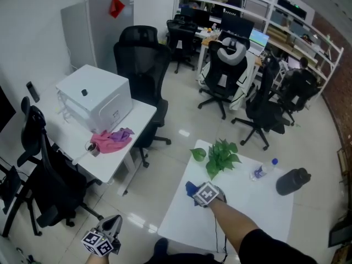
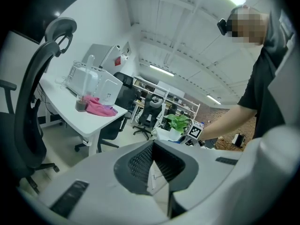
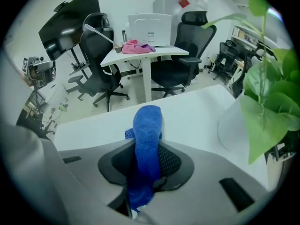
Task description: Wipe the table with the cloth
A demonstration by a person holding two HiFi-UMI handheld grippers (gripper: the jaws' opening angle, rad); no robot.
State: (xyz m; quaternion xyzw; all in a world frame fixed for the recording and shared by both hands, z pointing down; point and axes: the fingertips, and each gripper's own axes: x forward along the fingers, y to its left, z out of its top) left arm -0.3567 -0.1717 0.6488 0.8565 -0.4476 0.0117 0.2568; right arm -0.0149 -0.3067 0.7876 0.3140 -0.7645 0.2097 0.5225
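The blue cloth (image 3: 147, 125) is pinched between the jaws of my right gripper (image 3: 148, 146), which is shut on it, and its free end hangs forward over the white table (image 3: 187, 111). In the head view the right gripper (image 1: 207, 194) points steeply down at the table's near left part (image 1: 247, 202), and the cloth (image 1: 190, 189) shows just to its left. My left gripper (image 1: 104, 238) is off the table, low at the left over the floor. In its own view the left gripper (image 2: 153, 144) has its jaw tips together with nothing between them.
On the table stand a potted green plant (image 1: 220, 155), a small water bottle (image 1: 264, 170) and a dark flask (image 1: 292, 181). To the left, a second desk carries a white box (image 1: 96, 98) and a pink cloth (image 1: 113, 140). Black office chairs (image 1: 144, 65) stand around.
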